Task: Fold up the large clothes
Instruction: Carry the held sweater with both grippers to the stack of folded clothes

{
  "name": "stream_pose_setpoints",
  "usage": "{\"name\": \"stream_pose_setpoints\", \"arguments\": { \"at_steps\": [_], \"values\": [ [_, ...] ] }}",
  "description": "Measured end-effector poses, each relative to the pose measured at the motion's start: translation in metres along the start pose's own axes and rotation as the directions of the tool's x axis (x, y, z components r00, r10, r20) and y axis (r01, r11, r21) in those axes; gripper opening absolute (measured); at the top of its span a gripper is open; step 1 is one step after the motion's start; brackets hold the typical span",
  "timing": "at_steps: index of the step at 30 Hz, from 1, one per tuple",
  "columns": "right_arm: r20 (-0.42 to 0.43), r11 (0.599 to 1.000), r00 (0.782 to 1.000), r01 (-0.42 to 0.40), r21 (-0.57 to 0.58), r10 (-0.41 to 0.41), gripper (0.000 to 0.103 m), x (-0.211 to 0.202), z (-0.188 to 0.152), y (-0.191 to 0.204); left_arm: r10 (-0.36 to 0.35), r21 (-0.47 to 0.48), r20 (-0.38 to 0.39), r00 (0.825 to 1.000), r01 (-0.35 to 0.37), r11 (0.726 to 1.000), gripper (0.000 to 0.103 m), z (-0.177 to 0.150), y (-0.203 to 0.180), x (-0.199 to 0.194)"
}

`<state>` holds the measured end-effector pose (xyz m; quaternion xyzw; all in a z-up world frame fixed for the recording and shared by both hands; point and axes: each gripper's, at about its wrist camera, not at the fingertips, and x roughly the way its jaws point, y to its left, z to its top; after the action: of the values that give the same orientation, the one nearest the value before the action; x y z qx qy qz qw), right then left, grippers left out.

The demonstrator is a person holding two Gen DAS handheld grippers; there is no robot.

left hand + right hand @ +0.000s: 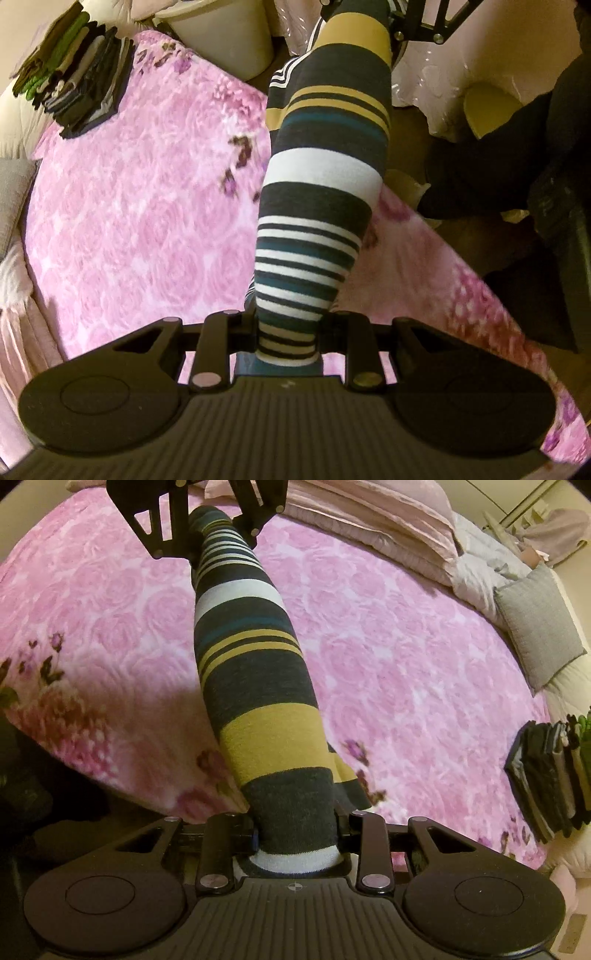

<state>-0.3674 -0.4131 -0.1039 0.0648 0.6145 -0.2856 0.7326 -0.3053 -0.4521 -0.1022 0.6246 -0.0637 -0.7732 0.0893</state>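
The striped garment [321, 177] hangs bunched in a taut band above the pink bed [140, 221], its long axis running from the left gripper [286, 345] to the right gripper [295, 843]; each gripper is clenched on one end

- Striped garment [255, 686]: charcoal, mustard, white, teal bands.
- Bedspread [406, 672] beneath both tongs: pink rose print.
- Cushion [535, 627]: grey.

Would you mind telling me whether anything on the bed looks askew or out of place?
Nothing stands out. The striped garment is bunched into a rope between both tongs above the pink bedspread, and the folded pile sits neatly near the edge.
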Motion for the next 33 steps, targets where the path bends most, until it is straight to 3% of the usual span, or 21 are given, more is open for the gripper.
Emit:
{"name": "stream_pose_setpoints", "arguments": {
  "at_steps": [10, 18, 26, 33],
  "values": [
    [0.043, 1.0, 0.999, -0.001, -0.03, 0.002, 0.029, -0.035, -0.094, -0.1, 0.028, -0.016, -0.041, 0.999, -0.028, 0.999, 0.022, 0.136, 0.03, 0.005],
    [0.055, 0.999, 0.998, 0.029, -0.039, -0.027, 0.029, -0.057, -0.154, -0.167, 0.049, -0.009, -0.036, 0.998, -0.049, 0.999, 0.022, 0.226, 0.055, 0.014],
    [0.036, 0.999, 0.999, 0.034, -0.018, -0.033, 0.029, -0.062, -0.182, -0.226, 0.034, 0.027, -0.016, 0.999, -0.034, 0.999, 0.022, 0.279, 0.097, 0.03],
    [-0.004, 0.999, 1.0, 0.029, -0.025, -0.029, 0.029, -0.049, -0.182, -0.293, 0.008, 0.046, 0.027, 1.0, -0.009, 0.999, 0.022, 0.308, 0.162, 0.055]
  ]
}}
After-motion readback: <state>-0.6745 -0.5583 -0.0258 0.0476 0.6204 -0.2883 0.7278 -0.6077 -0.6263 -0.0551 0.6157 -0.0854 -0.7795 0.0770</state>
